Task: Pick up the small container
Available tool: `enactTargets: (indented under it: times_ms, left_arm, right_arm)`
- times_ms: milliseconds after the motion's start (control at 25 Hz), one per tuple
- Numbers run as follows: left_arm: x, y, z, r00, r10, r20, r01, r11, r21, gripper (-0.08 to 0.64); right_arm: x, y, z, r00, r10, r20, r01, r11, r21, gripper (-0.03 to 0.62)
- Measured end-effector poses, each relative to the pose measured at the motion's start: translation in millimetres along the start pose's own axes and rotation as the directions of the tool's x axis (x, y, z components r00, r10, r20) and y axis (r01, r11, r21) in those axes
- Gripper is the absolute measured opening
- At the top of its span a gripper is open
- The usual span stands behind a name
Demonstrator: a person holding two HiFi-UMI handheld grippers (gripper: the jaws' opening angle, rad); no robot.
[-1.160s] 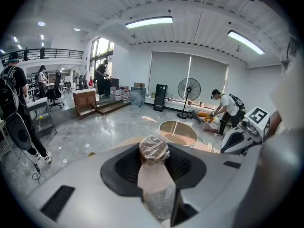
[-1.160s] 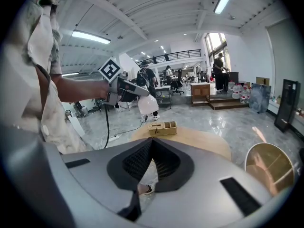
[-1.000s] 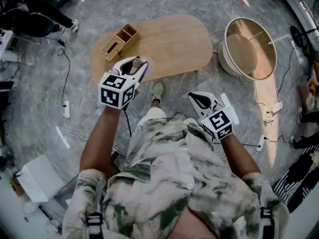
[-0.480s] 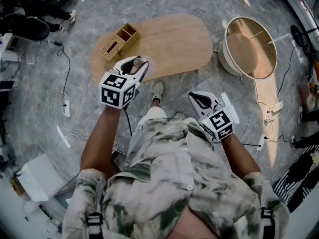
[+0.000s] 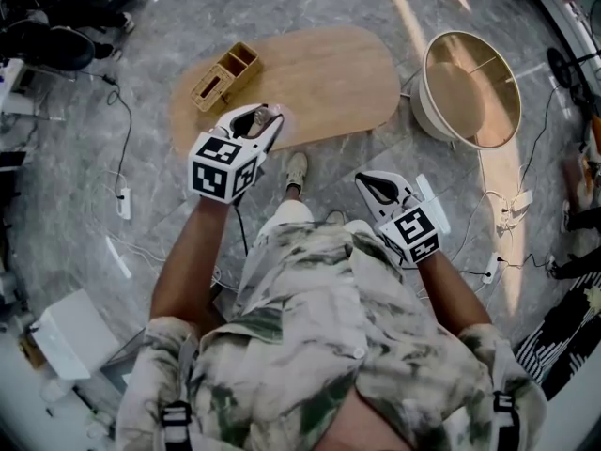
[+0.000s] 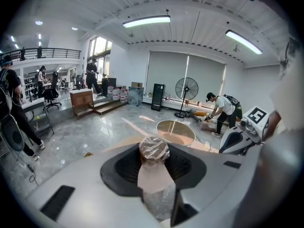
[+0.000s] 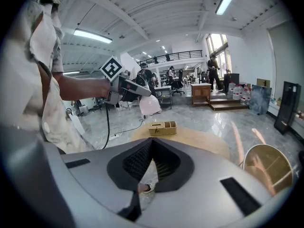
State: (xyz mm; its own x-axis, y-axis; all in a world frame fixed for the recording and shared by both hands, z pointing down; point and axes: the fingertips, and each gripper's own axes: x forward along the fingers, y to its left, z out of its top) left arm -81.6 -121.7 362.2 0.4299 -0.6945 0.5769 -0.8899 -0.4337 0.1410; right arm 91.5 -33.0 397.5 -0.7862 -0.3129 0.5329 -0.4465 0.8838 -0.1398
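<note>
The small container (image 6: 153,161), a pinkish cup with clear film over its top, sits between the jaws of my left gripper (image 6: 154,167), which is shut on it. In the head view this left gripper (image 5: 267,120) hangs over the near edge of the oval wooden table (image 5: 324,78), the container (image 5: 264,117) showing between its fingers. The right gripper view shows that container (image 7: 149,106) held in the air. My right gripper (image 5: 369,186) is over the floor on the right, shut and holding nothing; its pads (image 7: 142,158) meet at the tip.
A wooden organiser box (image 5: 226,76) stands at the table's far left corner. A round white basket with a wooden top (image 5: 470,90) stands on the floor to the right. Cables and power strips (image 5: 124,205) lie on the marble floor. People work in the background.
The left gripper with the container has crept slightly forward over the table edge. The right gripper has not moved.
</note>
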Motion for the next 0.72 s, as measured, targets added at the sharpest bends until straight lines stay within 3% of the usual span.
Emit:
enactTargets:
  times_ms: [720]
  left_arm:
    - [14,6,-1,1.000,-0.004,-0.017,0.004,1.000,-0.009,0.150]
  right_arm:
    - [3,-12,-1,1.000,0.000,-0.006,0.000,1.000,0.014,0.021]
